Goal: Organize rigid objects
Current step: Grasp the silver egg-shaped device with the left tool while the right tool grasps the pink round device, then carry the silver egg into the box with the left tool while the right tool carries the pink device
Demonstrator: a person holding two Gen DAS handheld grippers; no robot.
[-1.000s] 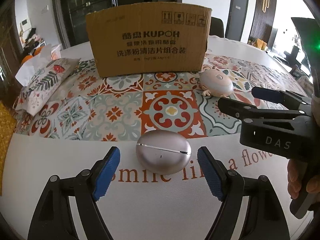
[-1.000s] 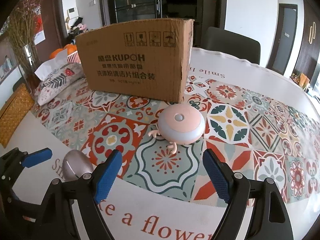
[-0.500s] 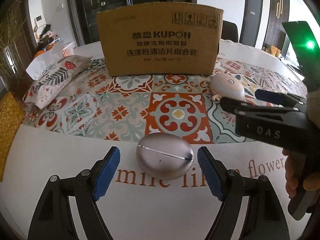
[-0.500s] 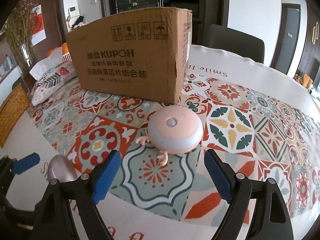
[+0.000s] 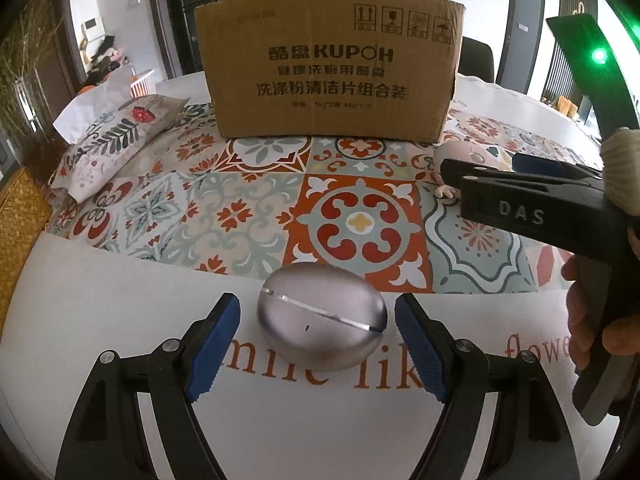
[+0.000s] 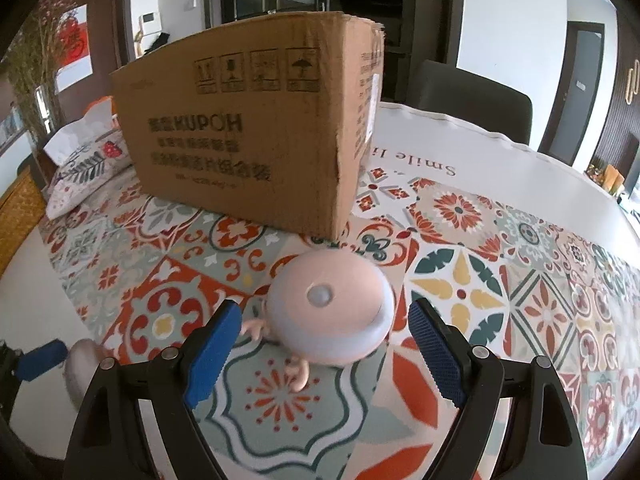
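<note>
Pre-grasp step: left gripper (image 5: 316,334) w/ jaws spread either side of the silver egg-shaped case (image 5: 322,316) near the surface's front edge, right gripper (image 6: 324,354), jaws just widened, straddling the pink round toy (image 6: 328,310) by the cardboard box (image 6: 256,132); next, squeeze both & lift boxward.

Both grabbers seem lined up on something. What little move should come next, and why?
Probably close both. The left gripper has the silver egg-shaped case between its open jaws, and the right gripper has the round pink toy between its own, none touching yet. The cardboard box behind looks like the place to put them.
</note>
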